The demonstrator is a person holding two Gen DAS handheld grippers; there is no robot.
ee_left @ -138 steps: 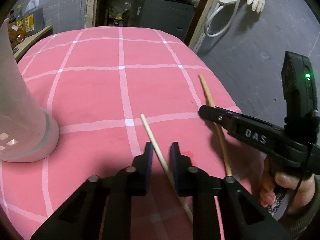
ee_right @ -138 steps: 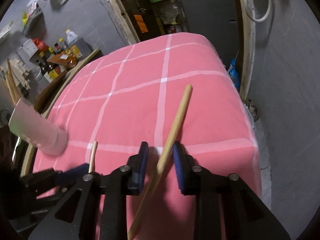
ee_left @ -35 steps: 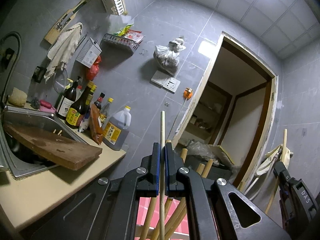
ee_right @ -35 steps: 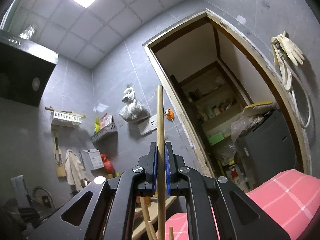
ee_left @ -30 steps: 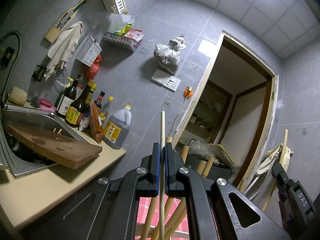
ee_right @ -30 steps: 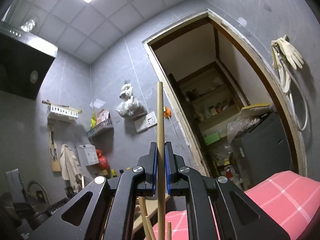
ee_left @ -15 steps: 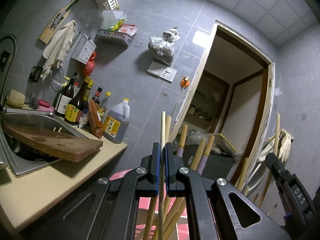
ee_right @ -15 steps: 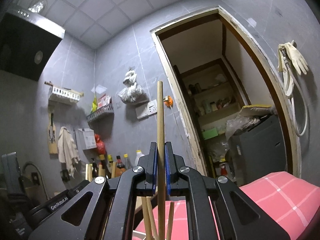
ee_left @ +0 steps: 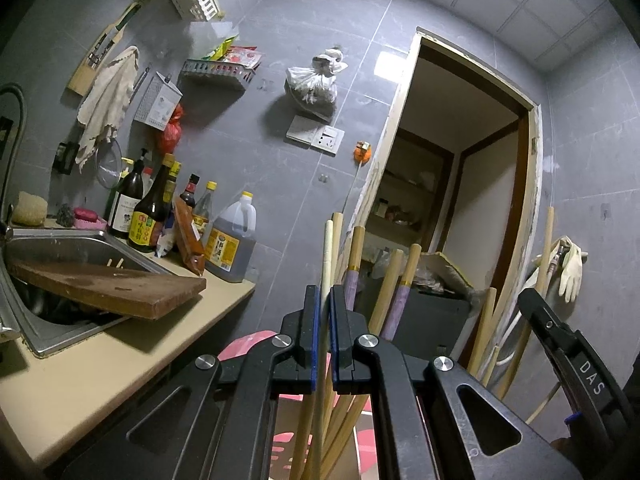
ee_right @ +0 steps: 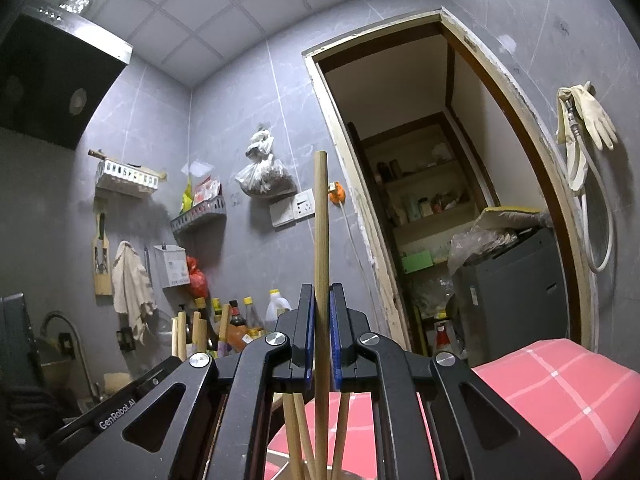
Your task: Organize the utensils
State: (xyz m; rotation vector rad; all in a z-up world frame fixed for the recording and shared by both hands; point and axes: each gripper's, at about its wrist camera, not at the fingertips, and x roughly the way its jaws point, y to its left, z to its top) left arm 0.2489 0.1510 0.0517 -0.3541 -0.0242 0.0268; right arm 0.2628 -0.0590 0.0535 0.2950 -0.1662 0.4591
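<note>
Grey-tiled kitchen, pink checked table (ee_right: 560,392) below. Both tongs have dropped lower: left gripper (ee_left: 324,332) clamps a pale chopstick (ee_left: 327,256), right gripper (ee_right: 320,336) a brown chopstick (ee_right: 321,240), upright among the standing sticks (ee_left: 394,284) — release looks next.

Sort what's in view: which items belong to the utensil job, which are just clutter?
Job:
- pale chopstick in left claw
- darker chopstick in right claw
- standing chopsticks

Clutter:
- bottles
- cutting board
- sink
- glove
</note>
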